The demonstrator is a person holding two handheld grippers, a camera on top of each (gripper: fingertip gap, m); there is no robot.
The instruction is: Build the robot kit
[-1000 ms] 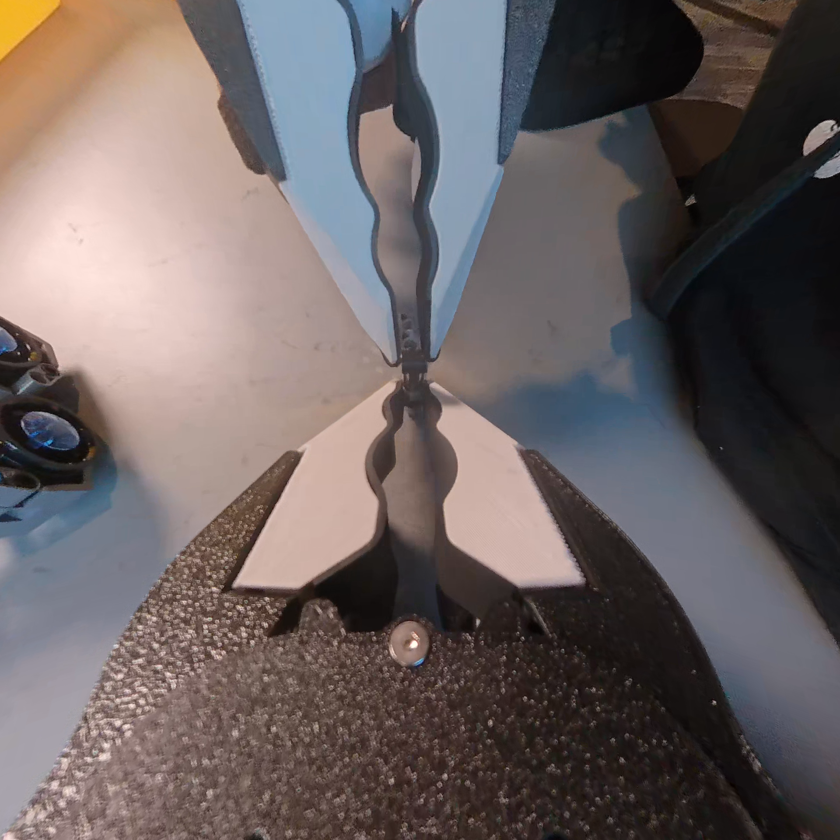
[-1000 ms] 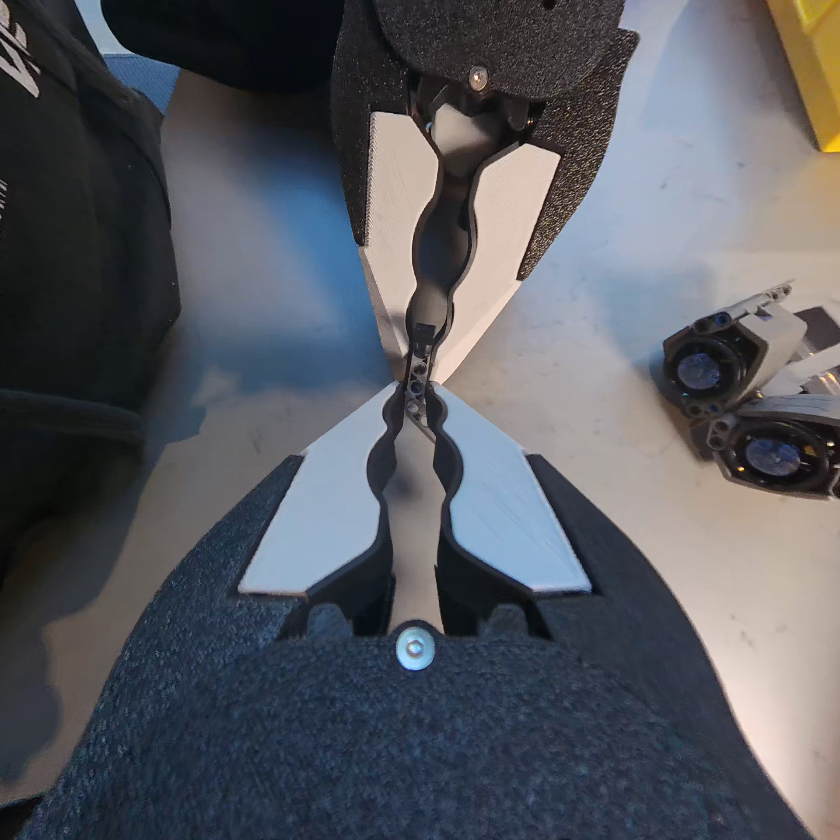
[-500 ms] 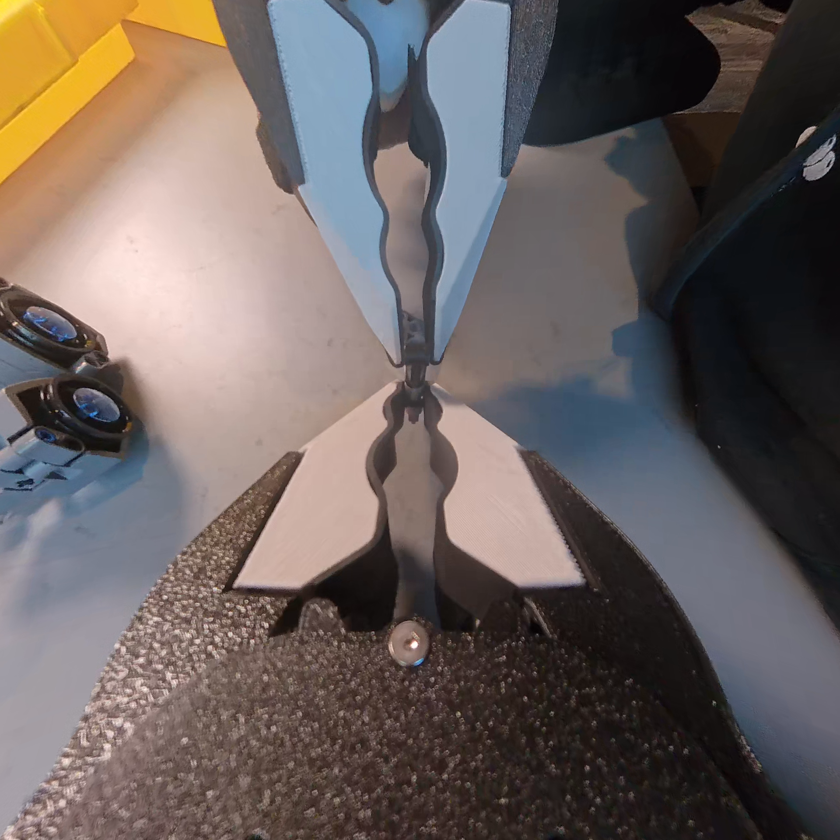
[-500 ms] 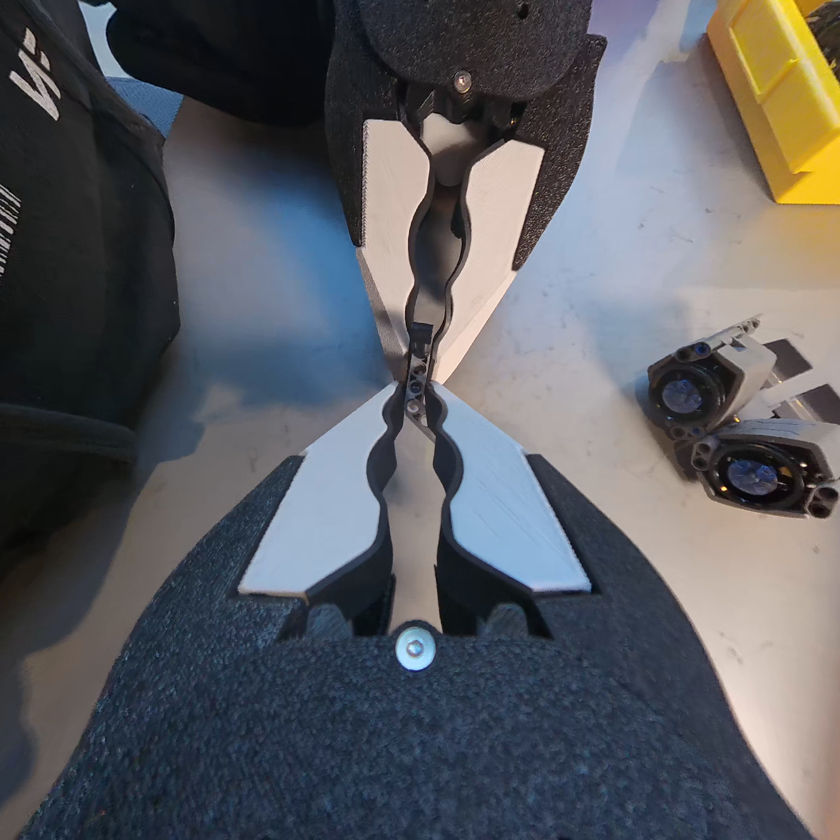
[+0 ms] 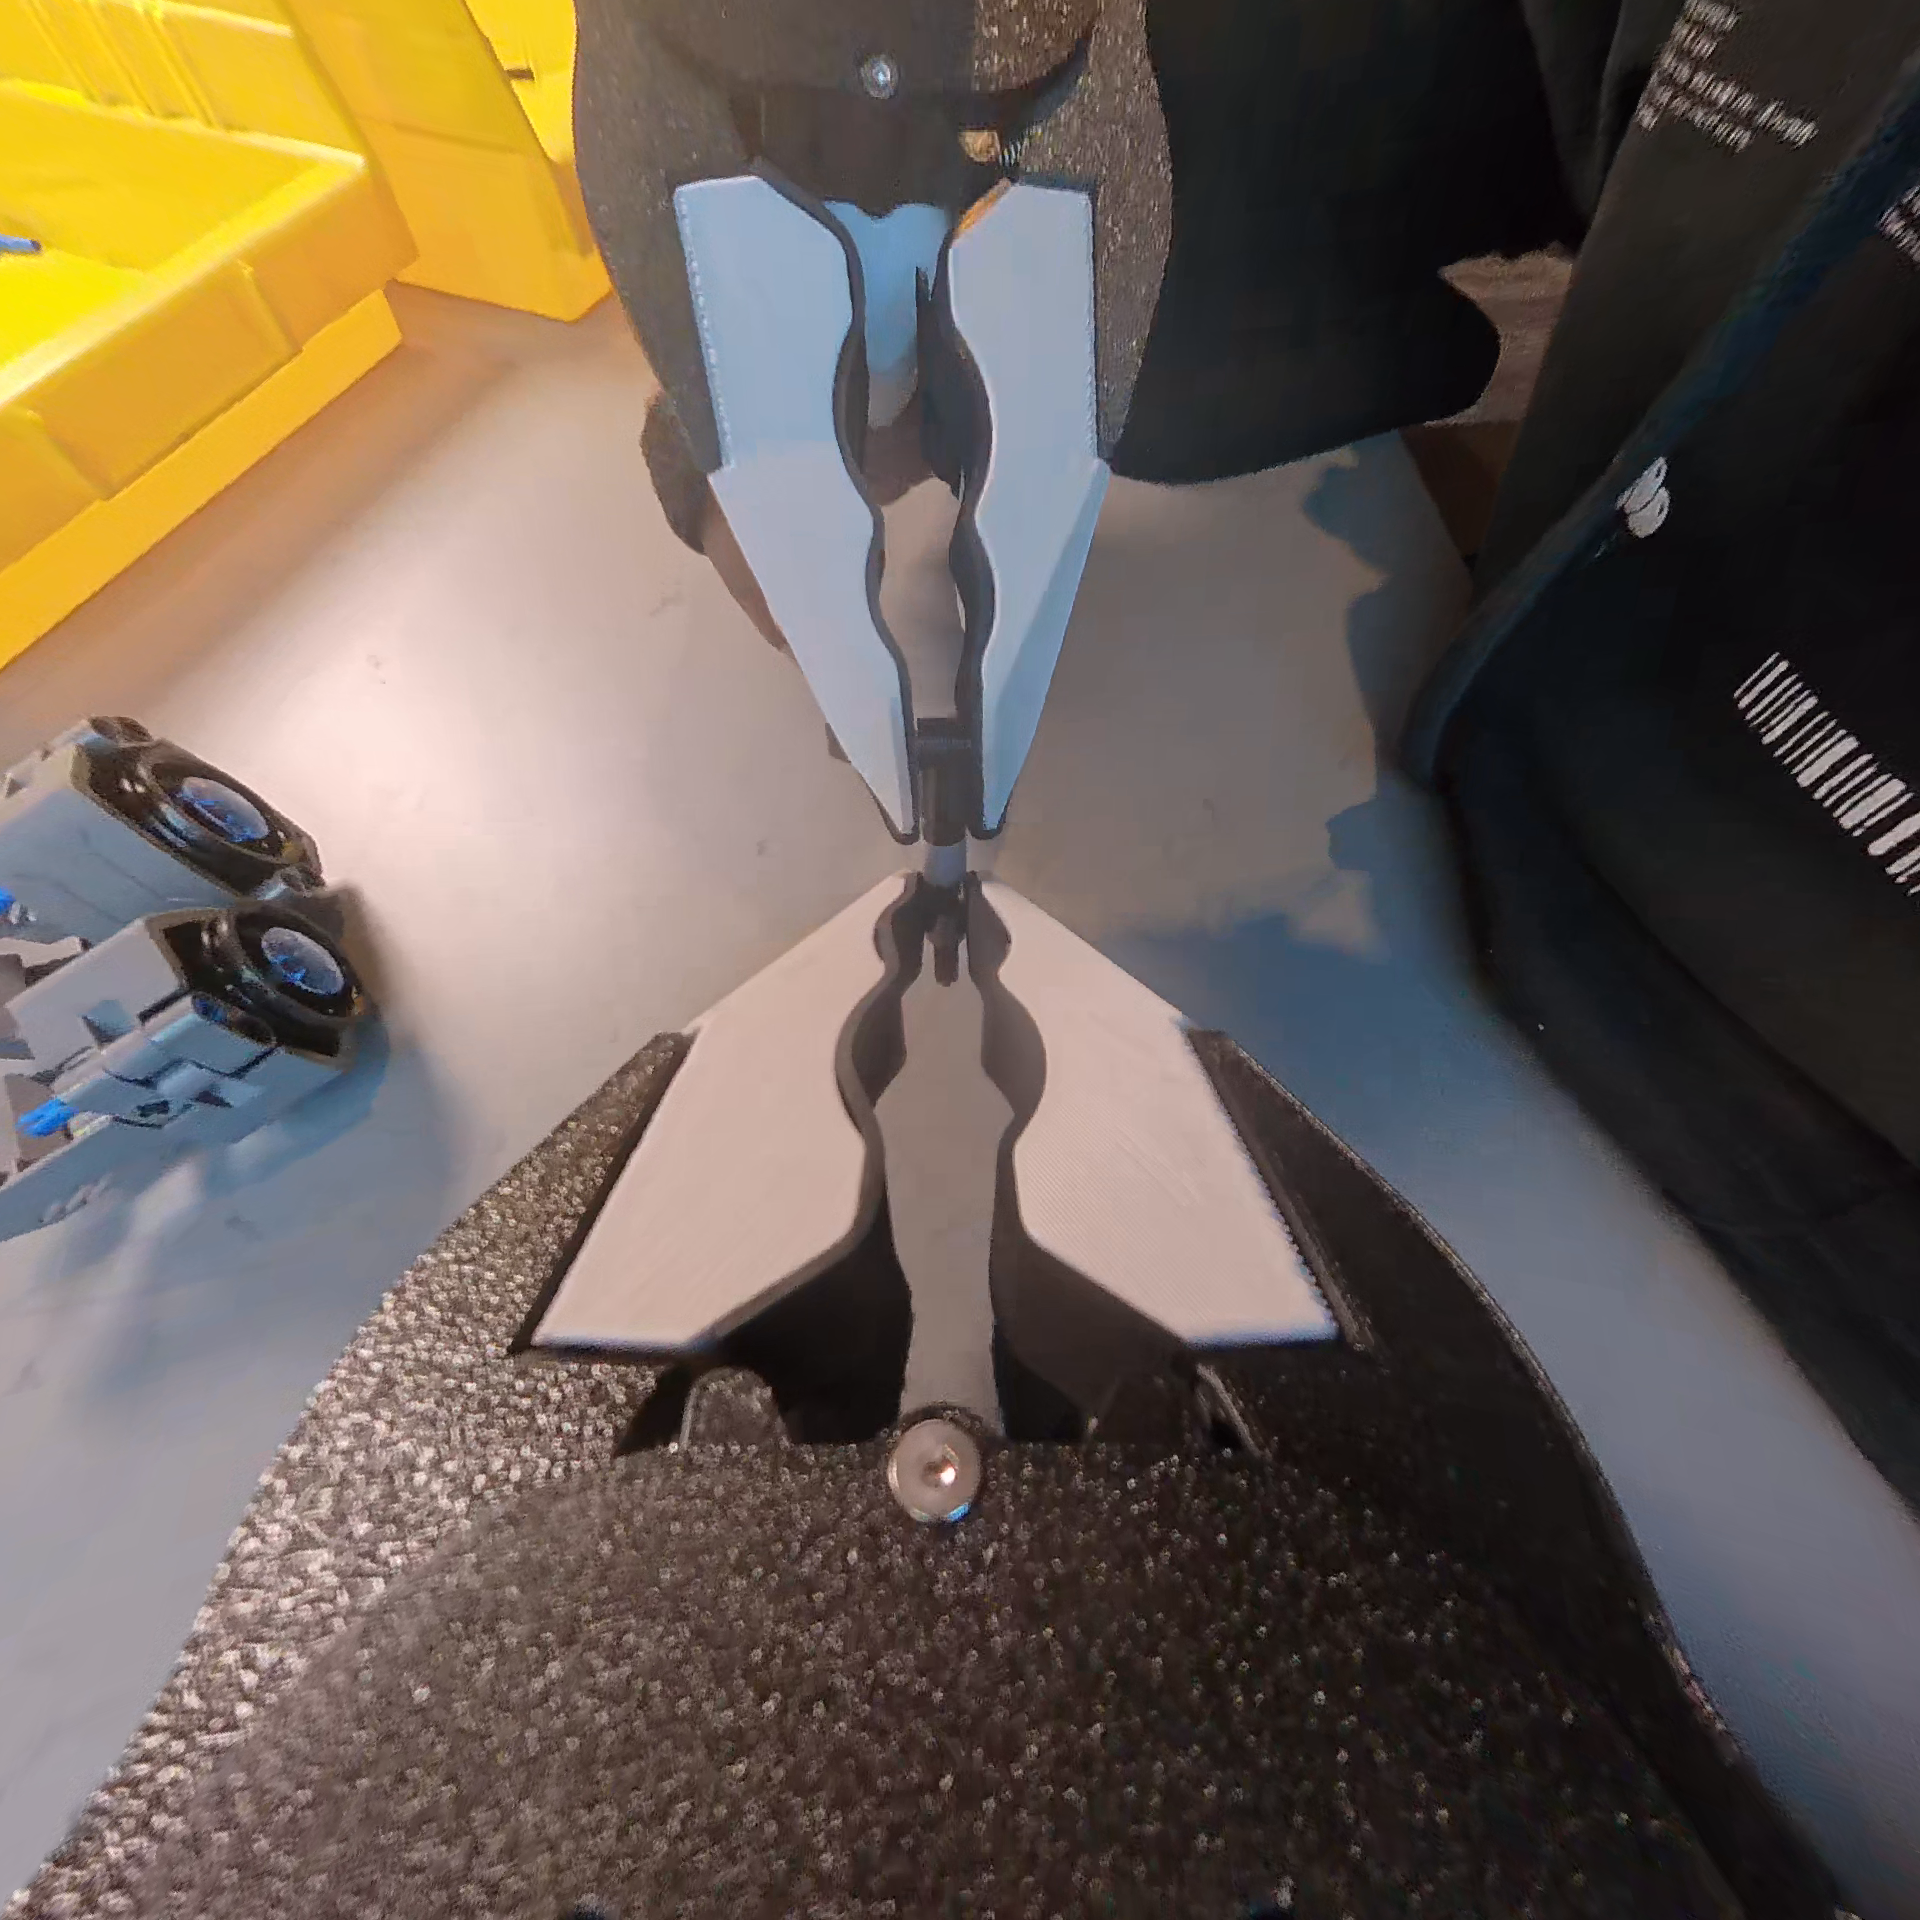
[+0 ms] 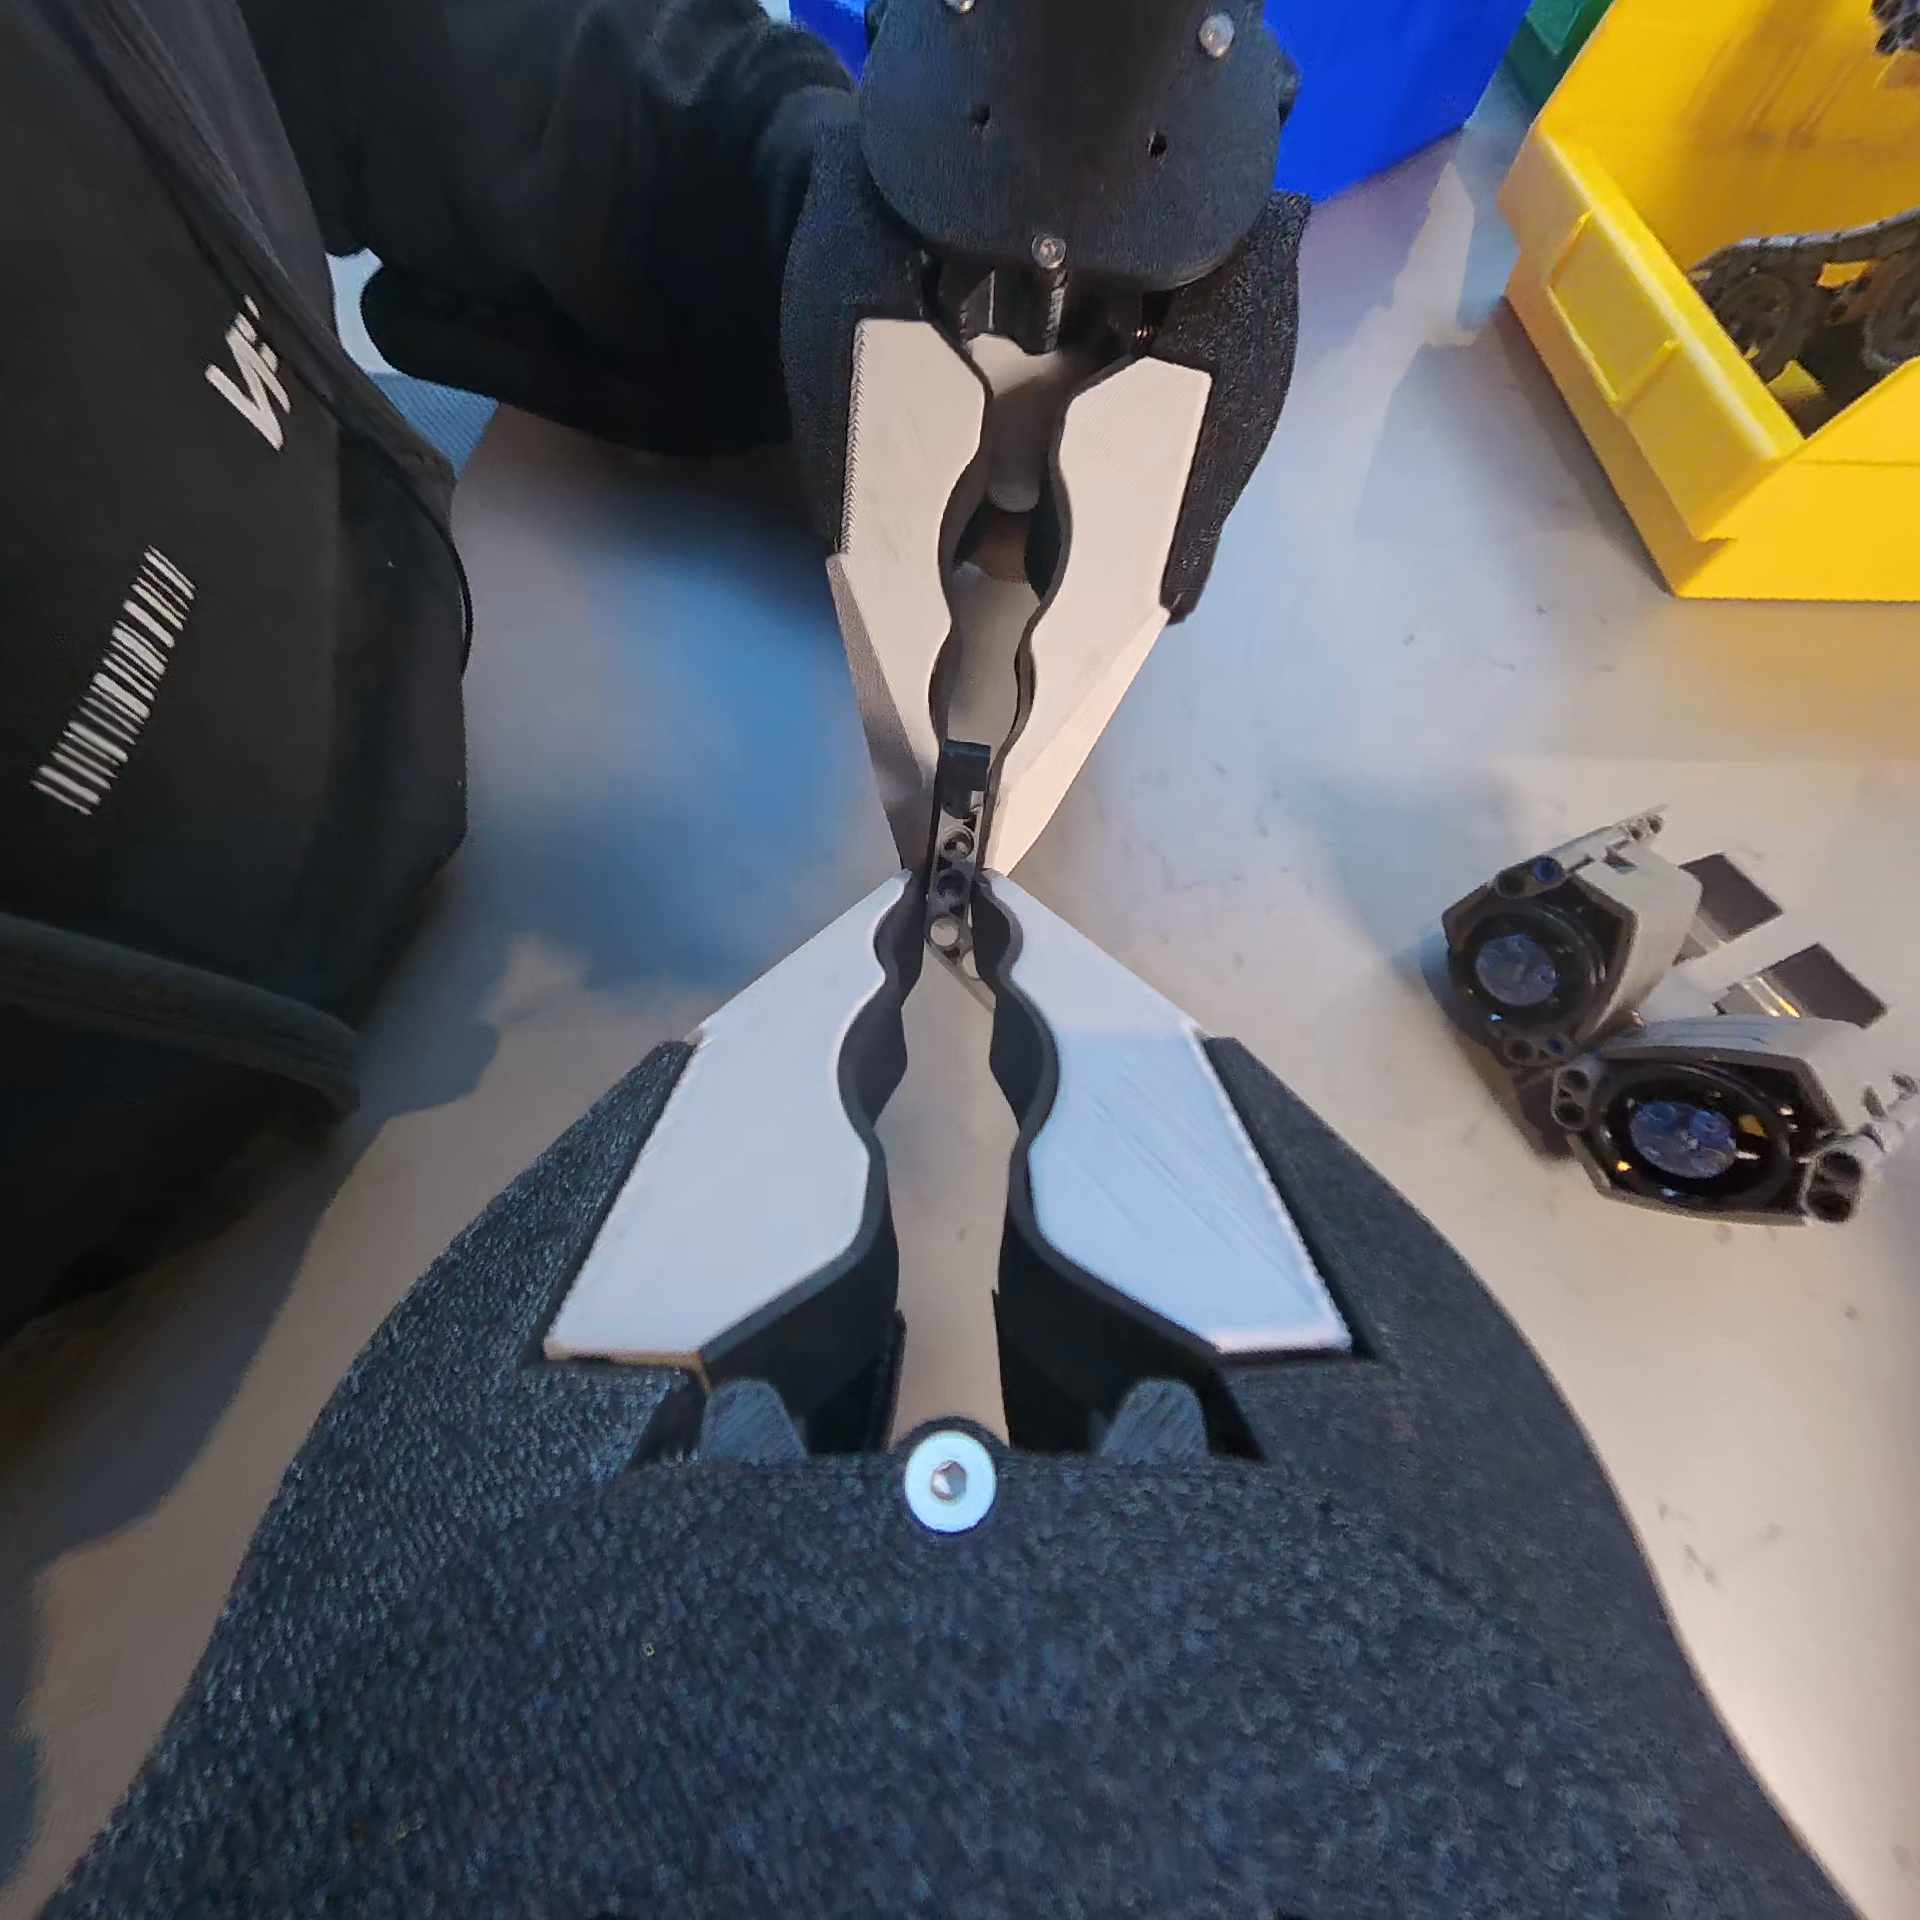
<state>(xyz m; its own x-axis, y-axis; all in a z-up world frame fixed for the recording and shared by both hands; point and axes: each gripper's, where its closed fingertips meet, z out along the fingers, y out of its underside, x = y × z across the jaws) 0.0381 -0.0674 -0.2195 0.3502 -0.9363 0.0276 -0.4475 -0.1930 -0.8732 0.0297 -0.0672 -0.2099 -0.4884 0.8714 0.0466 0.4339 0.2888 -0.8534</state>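
A thin dark grey beam with holes point(image 6: 951, 914) is held above the grey table point(image 6: 1351, 727), pinched at both ends. My right gripper point(image 6: 951, 896) is shut on its near end. My left gripper point(image 5: 940, 912) is shut on the other end, where the piece looks black point(image 5: 940, 940). The two grippers meet tip to tip. In the left wrist view the right gripper point(image 5: 943, 826) comes in from the top; in the right wrist view the left gripper point(image 6: 954, 831) does. A black-gloved hand point(image 6: 582, 208) holds the left gripper.
Two grey blocks with round blue lenses point(image 5: 218, 914) lie on the table and also show in the right wrist view point(image 6: 1662, 1049). Yellow bins point(image 5: 156, 312) stand behind, one holding black chain parts point(image 6: 1714, 343). A blue bin point(image 6: 1371, 94) stands at the back. A person's black clothing point(image 6: 156, 623) is close by. Only a small space, under 4 cm, lies between the two pairs of fingers.
Both grippers stayed shut tip to tip on the piece while both views drew back and tilted. The lens blocks shifted in frame and the yellow bins came into sight.
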